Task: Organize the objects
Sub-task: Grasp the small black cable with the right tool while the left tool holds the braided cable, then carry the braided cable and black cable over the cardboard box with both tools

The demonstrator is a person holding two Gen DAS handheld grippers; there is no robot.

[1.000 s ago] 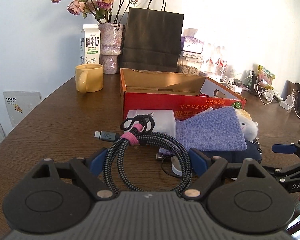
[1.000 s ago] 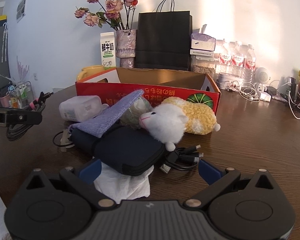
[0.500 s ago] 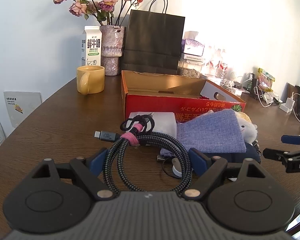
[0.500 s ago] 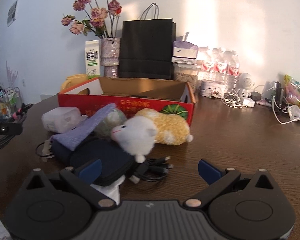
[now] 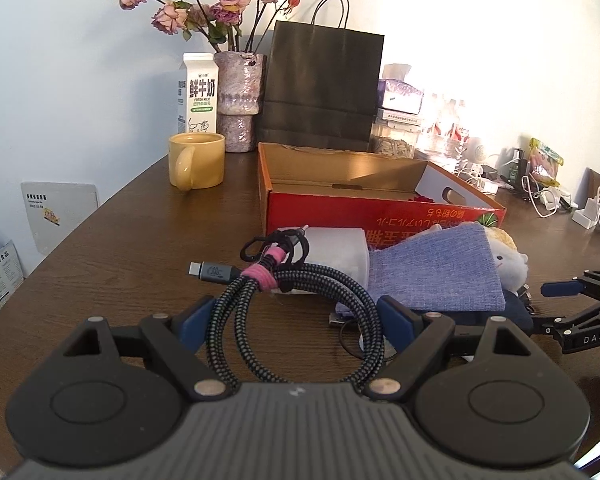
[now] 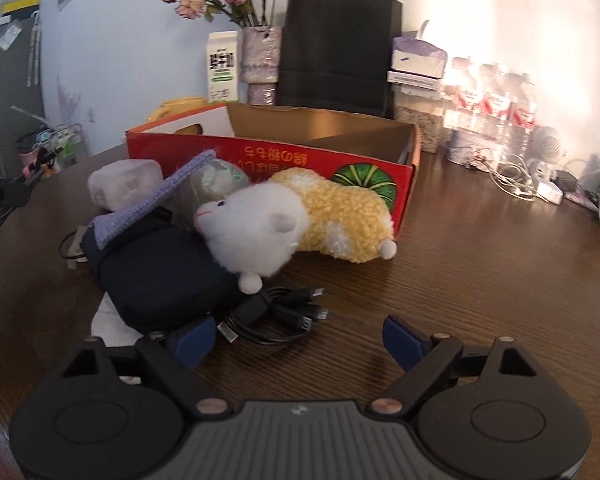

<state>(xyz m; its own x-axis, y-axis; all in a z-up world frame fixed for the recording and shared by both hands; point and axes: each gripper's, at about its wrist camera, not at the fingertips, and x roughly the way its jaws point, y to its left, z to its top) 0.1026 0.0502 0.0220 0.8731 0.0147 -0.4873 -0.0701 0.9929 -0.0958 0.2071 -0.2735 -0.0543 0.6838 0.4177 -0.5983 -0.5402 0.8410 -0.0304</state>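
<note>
My left fingers (image 5: 198,320) clamp the coiled braided cable (image 5: 296,320) between their pads, loop held in front of the red cardboard box (image 5: 380,212). Left of that box stands the yellow mug (image 5: 198,160). Against its front wall lie the purple pouch (image 5: 436,270), the navy case (image 6: 160,272) and the plush hamster (image 6: 300,220). My right gripper (image 6: 296,340) has just been narrowing, jaws apart and gripping nothing, the black multi-plug cable (image 6: 276,316) just ahead of its left fingertip, near side of the box.

Behind the work area I saw a yellow mug (image 5: 198,160), milk carton (image 5: 196,92), vase (image 5: 240,100) of dried roses, black paper bag (image 5: 324,88), water bottles (image 6: 496,100).
</note>
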